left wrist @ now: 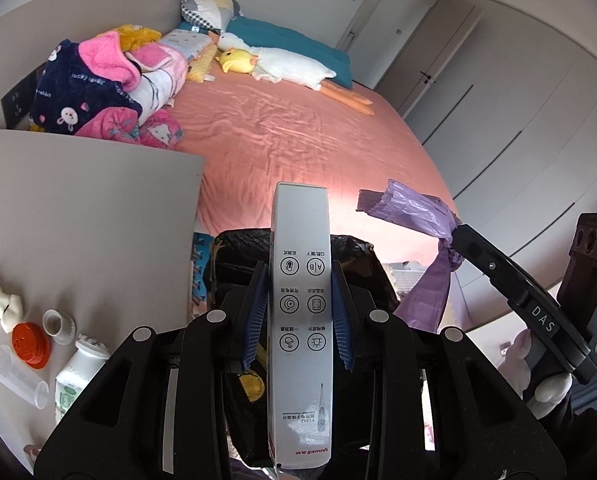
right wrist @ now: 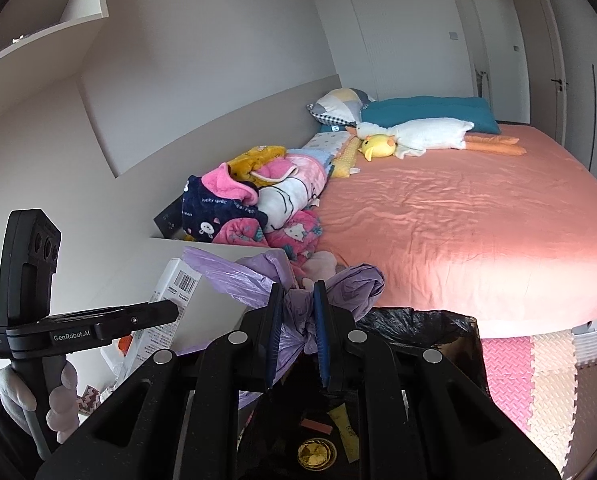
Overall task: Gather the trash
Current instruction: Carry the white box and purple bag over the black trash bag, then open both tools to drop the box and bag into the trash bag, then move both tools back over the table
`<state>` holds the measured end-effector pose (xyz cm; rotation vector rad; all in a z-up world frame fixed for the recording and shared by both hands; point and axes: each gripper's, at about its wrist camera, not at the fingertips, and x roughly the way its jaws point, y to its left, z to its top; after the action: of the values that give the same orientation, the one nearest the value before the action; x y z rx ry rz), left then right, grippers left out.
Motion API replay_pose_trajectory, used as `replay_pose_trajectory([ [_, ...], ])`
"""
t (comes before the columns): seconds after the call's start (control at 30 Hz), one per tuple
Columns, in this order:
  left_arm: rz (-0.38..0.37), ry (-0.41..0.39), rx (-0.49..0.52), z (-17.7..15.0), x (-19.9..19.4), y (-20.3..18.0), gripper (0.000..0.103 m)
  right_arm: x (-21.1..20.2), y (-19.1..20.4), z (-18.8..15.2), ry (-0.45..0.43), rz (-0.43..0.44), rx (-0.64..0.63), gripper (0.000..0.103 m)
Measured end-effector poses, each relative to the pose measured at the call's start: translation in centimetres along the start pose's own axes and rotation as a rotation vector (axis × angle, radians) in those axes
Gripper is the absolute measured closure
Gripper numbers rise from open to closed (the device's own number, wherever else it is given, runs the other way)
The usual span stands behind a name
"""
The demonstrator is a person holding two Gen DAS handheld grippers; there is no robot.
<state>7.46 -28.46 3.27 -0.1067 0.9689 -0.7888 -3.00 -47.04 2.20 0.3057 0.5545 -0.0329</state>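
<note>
My left gripper [left wrist: 300, 276] is shut on a long white thermometer box [left wrist: 300, 320], held upright over a bin lined with a black bag [left wrist: 362, 256]. The box also shows in the right wrist view [right wrist: 170, 300]. My right gripper [right wrist: 297, 296] is shut on a crumpled purple plastic bag [right wrist: 258, 276], held above the bin's rim [right wrist: 438, 324]. Wrappers and a gold lid lie inside the bin. The purple bag also shows in the left wrist view [left wrist: 414, 212], hanging from the right gripper's tip.
A grey bedside table [left wrist: 90, 208] at the left carries a white bottle [left wrist: 80, 372], an orange cap [left wrist: 30, 344], clear cups and a white figurine. A pink bed [right wrist: 478, 220] with blankets and plush toys lies behind the bin. Foam floor mats [right wrist: 546, 380] are at the right.
</note>
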Motion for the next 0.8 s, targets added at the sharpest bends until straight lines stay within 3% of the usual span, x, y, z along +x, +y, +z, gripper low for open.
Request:
replay_pose_trajectory([
  [0.17, -0.064, 0.037, 0.015, -0.1, 1.5, -1.4, 0.072, -0.2, -1.8, 0.0, 0.015, -0.009, 0.035, 0.086],
  [0.2, -0.089, 0.057, 0.019, -0.1, 1.9, -1.7, 0.064, -0.5, -2.3, -0.1, 0.012, -0.004, 0.054, 0.08],
  [0.23, -0.098, 0.071, 0.018, -0.1, 2.2, -1.9, 0.052, -0.9, -2.9, -0.1, 0.0, -0.009, 0.088, 0.061],
  [0.27, -0.096, 0.078, 0.017, -0.1, 2.5, -2.2, 0.023, -1.4, -3.4, -0.1, -0.018, -0.024, 0.109, 0.05],
  [0.3, -0.09, 0.074, 0.022, -0.1, 2.6, -2.6, 0.013, -1.8, -3.7, -0.1, -0.042, -0.048, 0.128, 0.036],
  [0.47, -0.089, 0.072, 0.029, -0.4, 3.4, -3.5, 0.013, -3.1, -5.2, 0.1, -0.096, -0.072, 0.159, 0.035],
  [0.8, -0.066, 0.07, 0.005, -0.9, 3.5, -3.5, 0.013, -2.9, -5.7, 0.2, -0.087, -0.044, 0.159, 0.035],
])
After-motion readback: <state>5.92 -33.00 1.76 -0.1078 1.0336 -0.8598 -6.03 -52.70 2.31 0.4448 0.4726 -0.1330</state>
